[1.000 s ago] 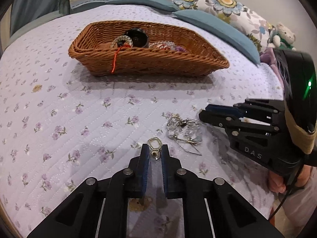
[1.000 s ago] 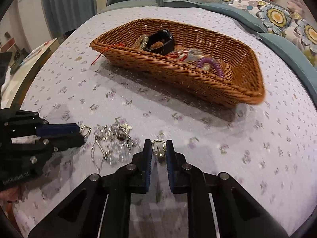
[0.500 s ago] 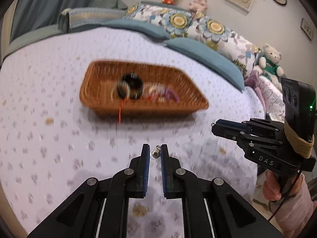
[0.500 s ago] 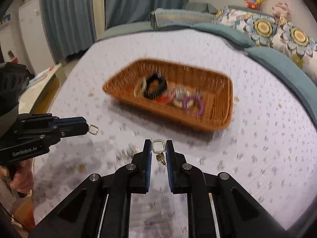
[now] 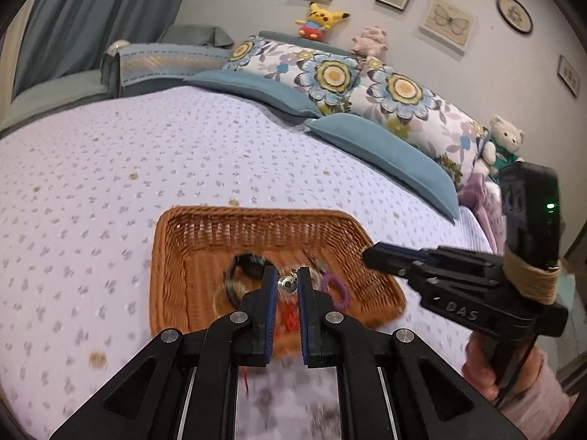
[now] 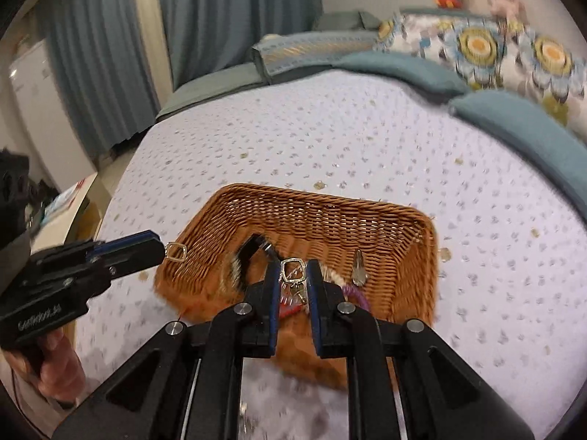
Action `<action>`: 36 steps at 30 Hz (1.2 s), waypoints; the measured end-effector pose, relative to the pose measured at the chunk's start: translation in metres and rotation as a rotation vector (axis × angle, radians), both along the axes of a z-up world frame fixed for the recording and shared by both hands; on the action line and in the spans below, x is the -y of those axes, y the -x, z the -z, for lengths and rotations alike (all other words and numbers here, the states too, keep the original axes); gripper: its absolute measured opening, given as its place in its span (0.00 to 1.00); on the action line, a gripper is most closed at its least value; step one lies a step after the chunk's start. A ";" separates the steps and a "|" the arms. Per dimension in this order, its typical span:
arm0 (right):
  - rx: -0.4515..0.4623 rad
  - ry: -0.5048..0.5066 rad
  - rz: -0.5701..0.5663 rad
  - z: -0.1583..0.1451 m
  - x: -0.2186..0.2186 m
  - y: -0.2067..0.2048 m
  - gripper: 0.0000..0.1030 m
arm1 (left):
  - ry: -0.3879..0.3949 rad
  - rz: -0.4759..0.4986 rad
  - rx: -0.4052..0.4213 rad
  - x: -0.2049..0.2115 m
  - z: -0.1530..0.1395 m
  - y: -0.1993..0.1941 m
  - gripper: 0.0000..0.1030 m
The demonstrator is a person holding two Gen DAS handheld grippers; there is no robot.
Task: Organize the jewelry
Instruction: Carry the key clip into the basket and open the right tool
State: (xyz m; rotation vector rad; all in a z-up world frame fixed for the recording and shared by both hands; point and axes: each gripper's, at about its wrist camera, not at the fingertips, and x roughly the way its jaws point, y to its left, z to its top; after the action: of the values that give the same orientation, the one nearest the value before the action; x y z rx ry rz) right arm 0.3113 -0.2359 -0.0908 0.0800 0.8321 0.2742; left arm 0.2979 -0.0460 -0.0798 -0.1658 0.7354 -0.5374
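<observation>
A brown wicker basket (image 5: 205, 242) (image 6: 330, 220) sits on the lilac bedspread. It holds a black band (image 5: 247, 266), a purple bracelet (image 5: 337, 289), red cord and other pieces. My left gripper (image 5: 286, 286) is shut on a small silver earring (image 5: 287, 284), held above the basket; it also shows in the right wrist view (image 6: 176, 252). My right gripper (image 6: 293, 275) is shut on a matching earring with a square hoop (image 6: 292, 270), also over the basket. The right gripper shows at the right of the left wrist view (image 5: 370, 255).
Blue and floral pillows (image 5: 367, 84) line the head of the bed, with plush toys (image 5: 319, 18) above. Curtains (image 6: 91, 55) and a bedside surface (image 6: 62, 205) stand to the left. The bedspread (image 5: 110, 183) stretches around the basket.
Both grippers have lifted off the bedspread with an earring each and moved forward to hang over the basket. The jewelry pile on the bed has dropped out of view.
</observation>
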 end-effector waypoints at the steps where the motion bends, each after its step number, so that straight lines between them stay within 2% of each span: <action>1: -0.021 -0.010 0.011 0.006 0.001 -0.011 0.17 | 0.004 -0.002 -0.014 0.002 0.004 -0.011 0.10; 5: -0.097 -0.036 0.060 0.030 0.005 -0.049 0.17 | -0.005 -0.018 -0.055 0.009 0.025 -0.044 0.10; 10: -0.158 -0.011 0.102 0.057 0.005 -0.074 0.17 | 0.000 -0.054 -0.131 0.013 0.057 -0.077 0.10; 14: -0.190 0.012 0.111 0.070 0.002 -0.079 0.17 | -0.002 -0.058 -0.146 0.016 0.068 -0.081 0.10; 17: -0.203 -0.013 0.122 0.075 0.003 -0.082 0.17 | -0.028 -0.057 -0.133 0.018 0.068 -0.077 0.11; 19: -0.203 -0.026 0.131 0.074 0.006 -0.082 0.23 | -0.030 -0.050 -0.131 0.018 0.066 -0.075 0.10; 20: -0.198 -0.025 0.137 0.072 0.008 -0.079 0.31 | -0.026 -0.045 -0.135 0.017 0.065 -0.074 0.11; 21: -0.188 -0.028 0.137 0.069 0.009 -0.077 0.32 | -0.018 -0.038 -0.147 0.017 0.064 -0.074 0.12; 26: -0.156 -0.039 0.119 0.052 0.011 -0.053 0.32 | -0.006 -0.022 -0.157 0.014 0.057 -0.063 0.14; 27: -0.138 -0.032 0.109 0.046 0.009 -0.042 0.32 | 0.003 -0.014 -0.163 0.012 0.055 -0.059 0.15; 29: -0.104 -0.015 0.082 0.036 0.004 -0.020 0.32 | 0.013 -0.004 -0.148 0.008 0.048 -0.044 0.26; 33: -0.042 0.007 0.007 0.020 -0.008 0.038 0.32 | 0.013 0.028 -0.079 -0.001 0.032 0.000 0.28; 36: -0.024 0.014 -0.032 0.014 -0.015 0.070 0.32 | 0.024 0.034 -0.073 -0.007 0.027 0.026 0.38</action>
State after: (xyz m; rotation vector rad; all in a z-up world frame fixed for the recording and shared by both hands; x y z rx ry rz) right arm 0.2410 -0.2211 -0.1053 0.0574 0.8597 0.2977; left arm 0.2720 -0.0385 -0.1066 -0.1969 0.8045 -0.5753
